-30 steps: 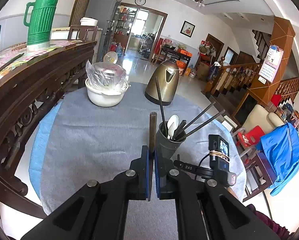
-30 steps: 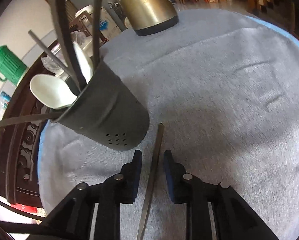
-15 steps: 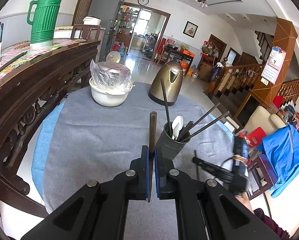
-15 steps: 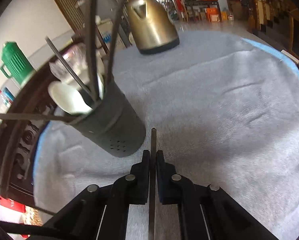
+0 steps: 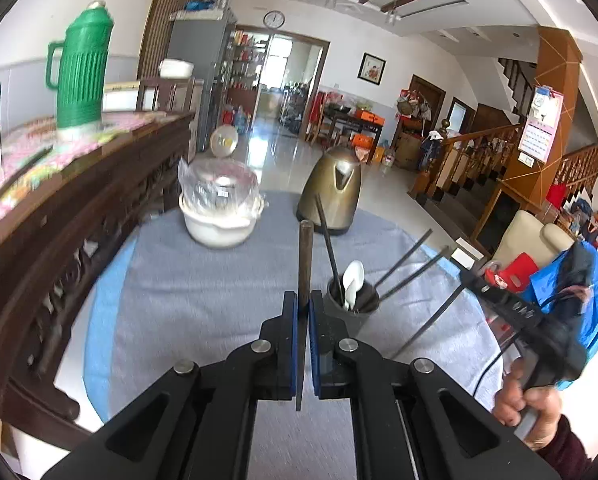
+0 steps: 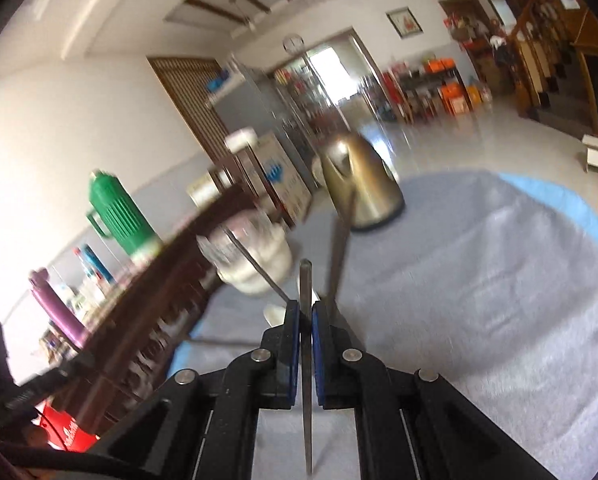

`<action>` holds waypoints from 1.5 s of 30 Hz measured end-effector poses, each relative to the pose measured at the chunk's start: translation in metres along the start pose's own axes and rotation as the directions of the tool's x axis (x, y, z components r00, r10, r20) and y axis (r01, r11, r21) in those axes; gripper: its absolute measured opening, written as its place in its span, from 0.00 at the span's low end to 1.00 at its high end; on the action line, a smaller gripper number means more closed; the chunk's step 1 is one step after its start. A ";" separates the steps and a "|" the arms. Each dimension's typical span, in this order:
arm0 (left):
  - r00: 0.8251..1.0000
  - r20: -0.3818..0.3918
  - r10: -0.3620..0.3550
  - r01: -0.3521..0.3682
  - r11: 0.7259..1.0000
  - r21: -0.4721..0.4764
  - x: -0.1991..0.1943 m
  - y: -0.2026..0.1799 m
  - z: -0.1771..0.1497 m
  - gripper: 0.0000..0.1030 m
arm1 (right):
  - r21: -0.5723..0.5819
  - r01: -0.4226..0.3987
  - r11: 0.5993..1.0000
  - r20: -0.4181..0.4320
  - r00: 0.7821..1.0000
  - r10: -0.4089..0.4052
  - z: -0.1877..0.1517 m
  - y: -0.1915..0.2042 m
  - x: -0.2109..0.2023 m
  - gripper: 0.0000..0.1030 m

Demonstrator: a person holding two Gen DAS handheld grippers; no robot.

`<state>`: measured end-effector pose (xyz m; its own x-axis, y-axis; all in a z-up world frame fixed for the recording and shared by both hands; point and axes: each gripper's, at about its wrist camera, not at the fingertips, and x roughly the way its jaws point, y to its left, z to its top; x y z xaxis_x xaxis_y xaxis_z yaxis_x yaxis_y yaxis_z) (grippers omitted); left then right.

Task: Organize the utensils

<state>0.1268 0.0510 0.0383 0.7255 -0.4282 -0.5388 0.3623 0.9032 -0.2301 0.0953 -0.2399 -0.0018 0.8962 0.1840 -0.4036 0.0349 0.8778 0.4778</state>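
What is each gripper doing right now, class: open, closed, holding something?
Left gripper: closed on a thin dark metal chopstick.
Right gripper: closed on another thin dark chopstick.

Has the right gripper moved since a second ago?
Yes. The right gripper, shut on a chopstick, has lifted off the grey cloth; its view now tips up toward the gold kettle and the room beyond.

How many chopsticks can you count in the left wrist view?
5: one chopstick in the left gripper, one in the right gripper, three standing in the holder. Others may be hidden inside.
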 end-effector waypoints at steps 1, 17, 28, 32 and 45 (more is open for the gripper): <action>1.000 0.009 0.004 -0.004 1.000 0.009 0.000 0.000 0.004 0.05 | -0.006 -0.005 1.000 0.021 1.000 0.005 0.004 0.006 -0.004 0.06; 0.989 0.131 -0.074 0.060 0.992 0.112 0.028 -0.022 0.100 0.05 | -0.069 0.042 0.997 0.180 0.983 -0.029 0.084 0.049 -0.006 0.06; 0.985 0.120 -0.124 0.103 0.980 0.170 0.073 -0.050 0.112 0.05 | -0.143 0.115 0.983 0.184 0.979 -0.088 0.084 0.048 0.015 0.06; 0.988 0.085 -0.126 0.114 0.985 0.130 0.084 -0.039 0.104 0.05 | -0.138 0.116 0.984 0.148 0.984 -0.096 0.076 0.040 0.027 0.06; 0.998 0.018 -0.057 0.056 0.997 0.048 0.088 0.004 0.081 0.05 | -0.178 0.121 0.977 0.091 0.990 -0.106 0.056 0.038 0.044 0.07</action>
<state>0.2397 0.0145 0.0559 0.7143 -0.4795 -0.5098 0.4300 0.8754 -0.2210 0.1609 -0.2229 0.0419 0.9238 0.0490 -0.3797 0.0637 0.9583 0.2786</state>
